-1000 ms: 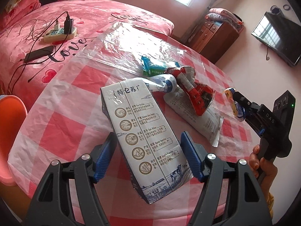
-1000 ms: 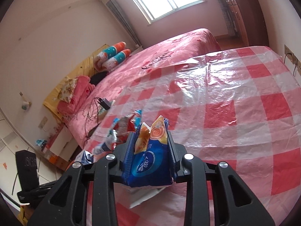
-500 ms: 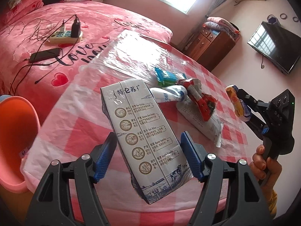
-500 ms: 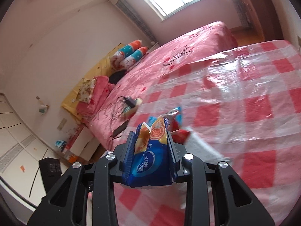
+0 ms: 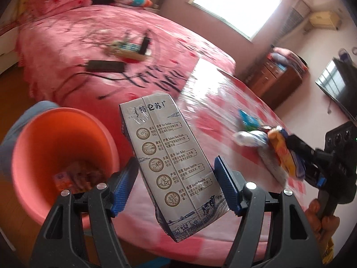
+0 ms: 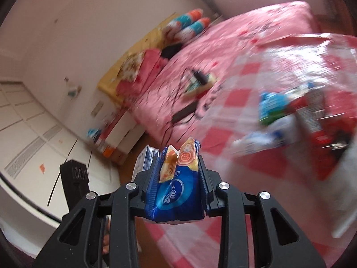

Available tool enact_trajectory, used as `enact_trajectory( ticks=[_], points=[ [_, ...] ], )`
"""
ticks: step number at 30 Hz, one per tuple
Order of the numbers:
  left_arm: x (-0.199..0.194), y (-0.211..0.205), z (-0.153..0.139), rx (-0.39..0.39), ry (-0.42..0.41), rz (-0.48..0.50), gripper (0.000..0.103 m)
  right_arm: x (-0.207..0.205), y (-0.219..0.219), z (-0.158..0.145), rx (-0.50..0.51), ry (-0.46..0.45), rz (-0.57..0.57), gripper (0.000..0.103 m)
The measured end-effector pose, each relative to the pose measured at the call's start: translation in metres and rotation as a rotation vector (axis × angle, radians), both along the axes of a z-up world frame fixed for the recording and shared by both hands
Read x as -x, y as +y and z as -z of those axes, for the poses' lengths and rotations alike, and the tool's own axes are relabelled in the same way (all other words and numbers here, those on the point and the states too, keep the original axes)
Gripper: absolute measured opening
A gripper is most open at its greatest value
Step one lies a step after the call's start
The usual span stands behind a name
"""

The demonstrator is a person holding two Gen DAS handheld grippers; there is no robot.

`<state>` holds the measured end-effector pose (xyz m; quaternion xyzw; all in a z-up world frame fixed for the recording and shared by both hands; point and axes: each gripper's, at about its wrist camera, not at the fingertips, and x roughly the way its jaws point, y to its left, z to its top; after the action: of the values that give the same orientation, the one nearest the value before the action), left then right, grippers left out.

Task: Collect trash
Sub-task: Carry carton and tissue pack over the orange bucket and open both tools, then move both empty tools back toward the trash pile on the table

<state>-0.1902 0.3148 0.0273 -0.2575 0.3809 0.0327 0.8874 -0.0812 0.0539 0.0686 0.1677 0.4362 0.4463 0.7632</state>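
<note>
Change since a second ago: left wrist view has swung from the middle of the table toward its edge, so the orange bin (image 5: 55, 154), then only a sliver at the picture's left edge, now shows its whole mouth; the remaining wrappers have slid to the right side of the picture.
Left gripper (image 5: 176, 174): jaws set fairly wide, pads clamped on both sides of a grey milk carton (image 5: 171, 163), as before; carton tilted, held in the air just right of the bin.
Right gripper (image 6: 178, 178): jaws narrow, still pinching a blue snack packet (image 6: 176, 194) with an orange top; in the left view it sits at the right, a hand (image 5: 321, 221) gripping its handle.
Bin: some wrappers lie at the bottom; blurred.
Leftover trash: blue, white and red wrappers (image 6: 290, 114) lie together on the table.
Table (image 5: 218, 102): round, under a glossy red-and-white check cover.
Room: pink bed (image 5: 89, 55) behind the table with a power strip (image 5: 127, 49) and cables; bright window (image 5: 236, 2); wooden cabinet (image 5: 279, 80); dark television (image 5: 339, 84) on the wall.
</note>
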Motion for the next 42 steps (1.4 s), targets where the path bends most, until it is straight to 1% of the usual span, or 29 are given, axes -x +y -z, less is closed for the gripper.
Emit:
enact_trajectory(
  ticks=[5,8,12,15,17,19,21,22,23,24,25,26,29,34,39,42],
  points=[
    [0.02,0.043,0.007,-0.021,0.016,-0.103,0.071,0.007,0.06,0.002,0.035,0.001,-0.114,0.034],
    [0.027,0.061,0.014,-0.024,0.027,-0.148,0.071,0.011,0.093,0.0,0.053,-0.019,-0.17,0.034],
    [0.038,0.085,0.027,-0.022,0.051,-0.209,0.071,0.015,0.135,0.003,0.062,-0.021,-0.243,0.034],
    [0.047,0.097,0.034,-0.018,0.065,-0.239,0.071,0.02,0.162,0.004,0.063,-0.017,-0.284,0.035],
    [0.052,0.106,0.042,-0.014,0.081,-0.267,0.071,0.023,0.172,0.005,0.06,-0.019,-0.306,0.037],
    [0.055,0.112,0.048,-0.005,0.095,-0.281,0.071,0.027,0.186,0.008,0.065,-0.022,-0.325,0.041],
    [0.056,0.12,0.056,-0.016,0.122,-0.313,0.072,0.03,0.196,0.014,0.085,-0.021,-0.33,0.052],
    [0.057,0.123,0.06,-0.018,0.137,-0.331,0.074,0.03,0.201,0.019,0.101,-0.021,-0.317,0.063],
    [0.057,0.126,0.063,-0.012,0.147,-0.341,0.076,0.029,0.201,0.021,0.107,-0.019,-0.31,0.072],
    [0.058,0.128,0.067,-0.004,0.16,-0.35,0.082,0.029,0.199,0.024,0.112,-0.016,-0.3,0.075],
    [0.059,0.13,0.07,-0.008,0.173,-0.362,0.085,0.029,0.197,0.027,0.118,-0.012,-0.284,0.08],
    [0.059,0.131,0.071,-0.016,0.175,-0.369,0.085,0.027,0.194,0.029,0.125,-0.005,-0.269,0.084],
    [0.058,0.131,0.072,-0.033,0.178,-0.367,0.085,0.022,0.18,0.033,0.136,0.001,-0.24,0.084],
    [0.057,0.124,0.066,-0.04,0.124,-0.345,0.085,0.024,0.151,0.03,0.153,-0.054,-0.184,0.085],
    [0.056,0.116,0.06,-0.034,0.076,-0.341,0.085,0.028,0.132,0.026,0.158,-0.088,-0.155,0.086],
    [0.053,0.109,0.054,-0.045,0.055,-0.324,0.085,0.035,0.121,0.022,0.174,-0.131,-0.134,0.089]
  ],
)
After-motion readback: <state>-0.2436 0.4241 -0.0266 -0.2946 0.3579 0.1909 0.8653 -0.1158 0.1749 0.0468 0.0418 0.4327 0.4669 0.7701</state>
